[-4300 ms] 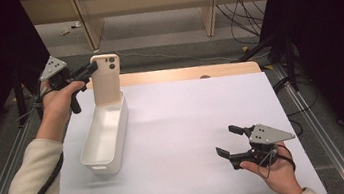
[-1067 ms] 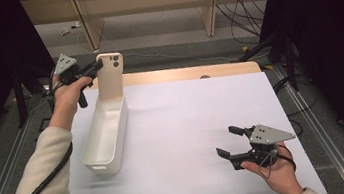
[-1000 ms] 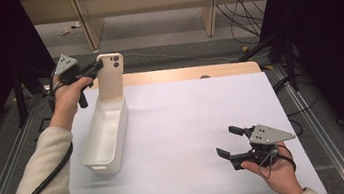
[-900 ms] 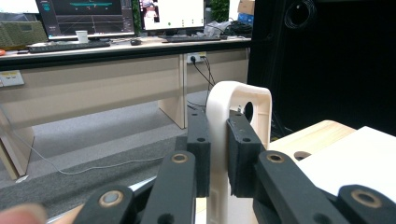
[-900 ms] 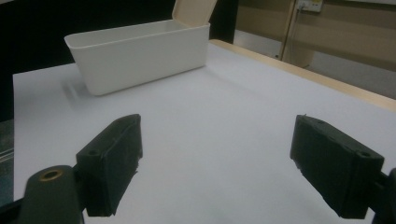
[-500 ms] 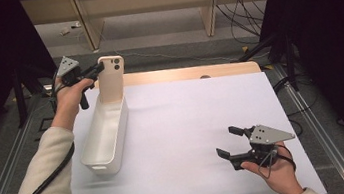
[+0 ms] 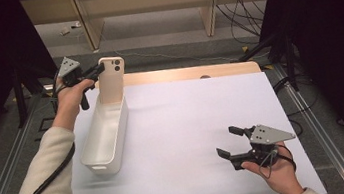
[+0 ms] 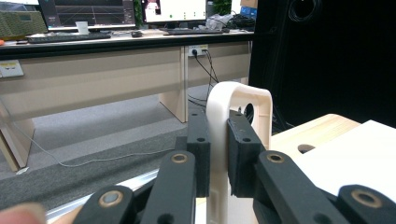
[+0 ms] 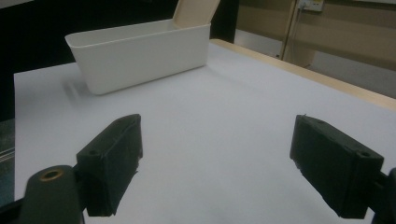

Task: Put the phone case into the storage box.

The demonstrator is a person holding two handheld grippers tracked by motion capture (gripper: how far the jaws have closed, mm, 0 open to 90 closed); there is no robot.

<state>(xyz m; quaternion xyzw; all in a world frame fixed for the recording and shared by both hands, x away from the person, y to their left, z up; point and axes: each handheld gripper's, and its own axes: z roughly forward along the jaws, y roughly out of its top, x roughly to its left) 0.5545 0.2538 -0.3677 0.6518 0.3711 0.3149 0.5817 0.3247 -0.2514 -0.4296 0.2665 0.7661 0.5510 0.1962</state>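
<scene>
High view: phone case (image 7: 111, 79) upright, long axis vertical, clamped by left tool (image 7: 93, 77).

1. Left gripper (image 7: 91, 77): black linked jaws with brass-coloured rivets, grey three-cornered top plate, black trailing cable.
2. Right gripper (image 7: 230, 142): matching black jaws, rectangular pads, grey plate.
3. Cream knit sleeve (image 7: 46, 189).

- I count one cream phone case (image 7: 111, 79), standing upright at the far end of the bin.
- I count one white oblong bin (image 7: 105, 136).
- I see one white sheet (image 7: 184, 125) covering the table.
- I have two grippers: the left gripper (image 7: 92, 75) and the right gripper (image 7: 228, 142).
</scene>
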